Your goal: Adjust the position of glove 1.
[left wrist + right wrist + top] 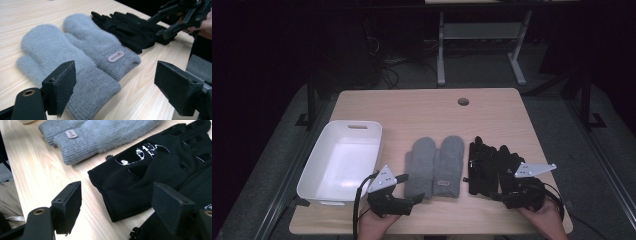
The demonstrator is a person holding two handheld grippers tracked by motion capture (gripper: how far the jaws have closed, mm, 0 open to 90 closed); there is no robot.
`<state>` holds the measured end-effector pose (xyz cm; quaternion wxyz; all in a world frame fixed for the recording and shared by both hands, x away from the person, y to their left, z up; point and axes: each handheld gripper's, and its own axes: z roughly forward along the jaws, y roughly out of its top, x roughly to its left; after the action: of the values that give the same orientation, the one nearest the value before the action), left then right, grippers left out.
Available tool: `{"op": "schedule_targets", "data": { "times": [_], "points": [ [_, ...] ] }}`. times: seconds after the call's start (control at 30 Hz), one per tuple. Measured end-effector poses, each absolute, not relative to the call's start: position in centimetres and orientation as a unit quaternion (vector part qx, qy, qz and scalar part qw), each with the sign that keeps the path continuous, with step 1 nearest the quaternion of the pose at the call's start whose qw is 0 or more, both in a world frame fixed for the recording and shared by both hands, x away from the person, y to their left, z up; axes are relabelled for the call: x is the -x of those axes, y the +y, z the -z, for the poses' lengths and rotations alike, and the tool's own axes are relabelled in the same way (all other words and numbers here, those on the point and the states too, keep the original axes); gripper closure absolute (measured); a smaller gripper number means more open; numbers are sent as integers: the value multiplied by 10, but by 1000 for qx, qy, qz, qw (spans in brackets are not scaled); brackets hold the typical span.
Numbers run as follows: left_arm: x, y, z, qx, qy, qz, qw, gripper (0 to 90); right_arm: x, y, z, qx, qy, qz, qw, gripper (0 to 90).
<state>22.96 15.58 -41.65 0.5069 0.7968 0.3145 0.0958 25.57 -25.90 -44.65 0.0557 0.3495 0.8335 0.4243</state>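
- White tub (343,161) on the table (422,107), far left; sits just left of the mittens, w/ a slot handle in its far wall.
- Left gripper (411,190) held low at the near edge, betw. tub and mittens, pointing right toward the mitten cuffs. Jaws wide open, nothing in them; in the left gripper view the nearer mitten's cuff lies in the gap but pads aren't pressing on it.
- Grey mittens (435,165) mid-table, flat, side by side & touching, cuffs toward the person; right one has a small label on its cuff.
- Black gloves (486,167) just right of the mittens, narrow strip of table betw. the pairs; fingers point away.
- Right gripper (507,192) at the gloves' near end, above the cuffs. Jaws wide open, empty; in the right gripper view a glove cuff lies below the gap, not gripped.
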Motion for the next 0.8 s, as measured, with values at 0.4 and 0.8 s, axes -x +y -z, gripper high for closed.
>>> {"op": "schedule_targets", "data": {
  "times": [0.4, 0.8],
  "points": [
    [-228, 158, 415, -794, 314, -93, 512, 174, -267, -249, 428, -333, 837, -431, 54, 222],
    [-230, 158, 417, -792, 314, -89, 517, 174, -295, -228, 404, -310, 853, -418, 41, 191]
  ]
}}
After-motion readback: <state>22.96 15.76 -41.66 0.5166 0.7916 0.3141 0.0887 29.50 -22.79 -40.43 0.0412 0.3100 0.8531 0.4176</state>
